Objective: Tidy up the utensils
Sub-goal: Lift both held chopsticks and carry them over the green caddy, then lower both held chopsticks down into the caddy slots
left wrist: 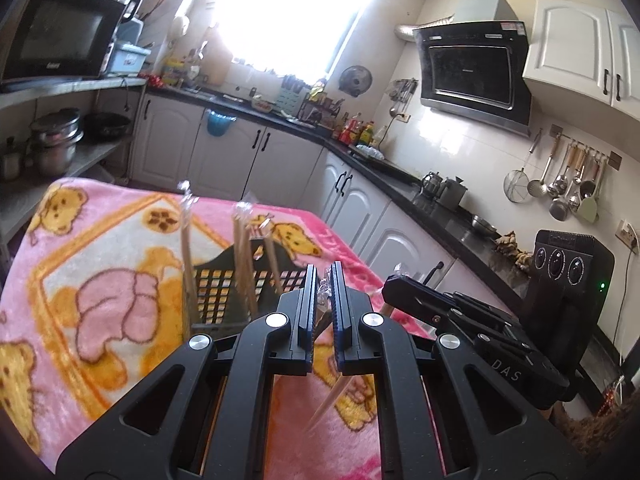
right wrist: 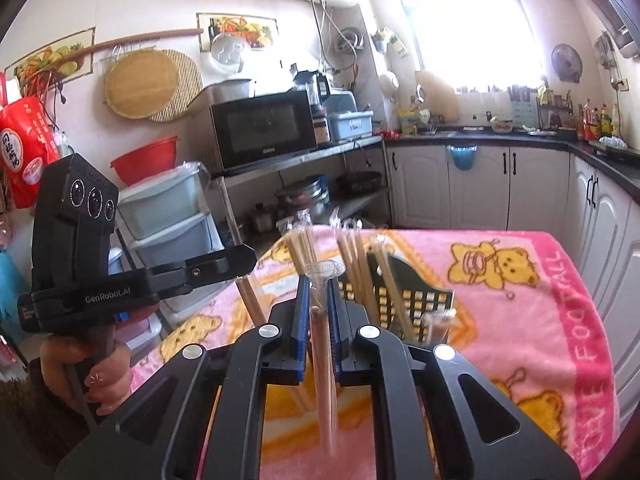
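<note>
A black lattice basket (left wrist: 218,284) stands on a pink bear-print blanket (left wrist: 100,240) with several plastic-wrapped wooden chopstick pairs (left wrist: 244,256) upright in it. My left gripper (left wrist: 322,280) is shut on one wrapped chopstick pair (left wrist: 326,396), which hangs slanting below the fingers, just in front of the basket. In the right wrist view my right gripper (right wrist: 318,284) is shut on another wrapped chopstick pair (right wrist: 324,380), held near the basket (right wrist: 424,292). Both grippers are side by side above the blanket (right wrist: 520,300). A hand (right wrist: 88,376) holds the left gripper's handle.
White cabinets (left wrist: 360,208) under a black counter (left wrist: 440,208) run along the far and right sides. A metal shelf (right wrist: 320,148) with a microwave (right wrist: 264,128) and pots stands at the left. Plastic drawers (right wrist: 168,216) sit beside the table.
</note>
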Demonstrator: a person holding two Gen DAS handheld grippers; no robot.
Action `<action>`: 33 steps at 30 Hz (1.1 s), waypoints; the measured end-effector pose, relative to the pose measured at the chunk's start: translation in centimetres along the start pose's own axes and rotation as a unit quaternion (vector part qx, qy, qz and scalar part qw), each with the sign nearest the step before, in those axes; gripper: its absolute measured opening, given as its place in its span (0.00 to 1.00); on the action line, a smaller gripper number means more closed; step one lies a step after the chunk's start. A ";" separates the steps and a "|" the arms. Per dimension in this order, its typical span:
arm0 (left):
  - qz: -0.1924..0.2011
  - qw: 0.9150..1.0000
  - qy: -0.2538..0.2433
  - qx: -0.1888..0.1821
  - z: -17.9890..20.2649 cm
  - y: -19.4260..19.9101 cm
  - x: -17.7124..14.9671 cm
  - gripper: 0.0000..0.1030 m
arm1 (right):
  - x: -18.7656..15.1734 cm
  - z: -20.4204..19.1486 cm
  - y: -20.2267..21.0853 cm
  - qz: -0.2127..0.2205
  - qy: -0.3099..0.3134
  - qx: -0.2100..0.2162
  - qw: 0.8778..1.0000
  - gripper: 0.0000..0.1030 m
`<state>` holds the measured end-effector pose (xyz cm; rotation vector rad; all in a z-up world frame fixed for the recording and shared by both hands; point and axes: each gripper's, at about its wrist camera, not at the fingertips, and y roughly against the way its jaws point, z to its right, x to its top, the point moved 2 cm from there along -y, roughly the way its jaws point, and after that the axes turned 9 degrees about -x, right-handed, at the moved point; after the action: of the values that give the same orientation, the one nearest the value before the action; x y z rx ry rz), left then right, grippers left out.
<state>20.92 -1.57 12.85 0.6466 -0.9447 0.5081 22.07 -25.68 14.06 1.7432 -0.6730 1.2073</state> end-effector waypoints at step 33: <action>0.110 0.989 -0.083 0.043 1.7 0.8 11.0 0.04 | 10.8 2.8 1.9 0.169 0.010 -0.039 0.985 0.09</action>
<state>24.88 -0.85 23.31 0.6738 -1.1645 0.7020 25.83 -28.52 24.31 1.5895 -1.0218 1.4031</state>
